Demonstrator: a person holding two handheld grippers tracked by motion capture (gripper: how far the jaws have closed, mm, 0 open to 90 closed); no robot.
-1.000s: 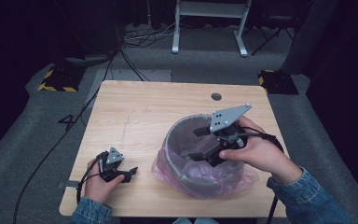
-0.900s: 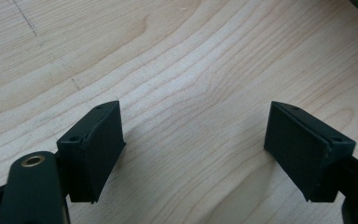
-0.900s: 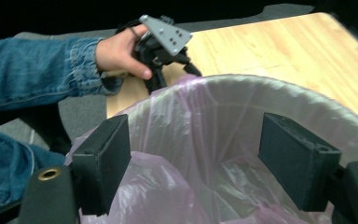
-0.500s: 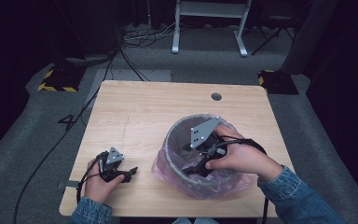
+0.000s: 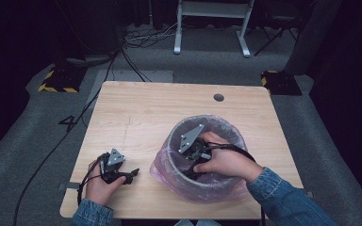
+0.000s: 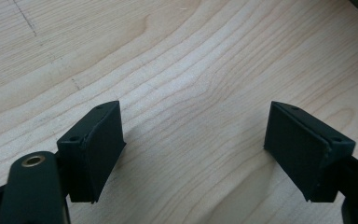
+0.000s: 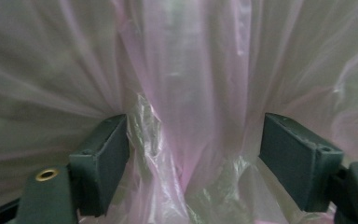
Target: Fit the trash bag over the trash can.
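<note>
While the person's two forearms come in from the near edge, the scene reads from left to right as follows.

Left tongs [image 5: 131, 175]: black two-jaw tongs held in the person's left hand [image 5: 100, 184] at the near left corner of the pale wooden table [image 5: 141, 117]; they lie low over the wood, jaws pointing toward the bin. In the left gripper view the left tongs [image 6: 193, 147] stand spread wide with nothing but bare wood grain between the pads.

Bin: a round grey waste bin lined with a thin translucent pink plastic bag [image 5: 207, 190], standing on the near right part of the table, well apart from the left tongs. The bag folds over the rim and bunches around the outside of the bin's base.

Right tongs [image 5: 192, 173]: held in the right hand [image 5: 224, 162], reaching down inside the bin, the grey three-cornered plate [image 5: 191, 138] tilted just below the rim.

Right tongs, state [image 7: 193, 161]: jaws spread wide and just been opening further; crumpled pink bag film [image 7: 177, 116] hangs between and behind the pads, which do not press on it.

Sleeves: blue denim [image 5: 287, 202] on both forearms.
</note>
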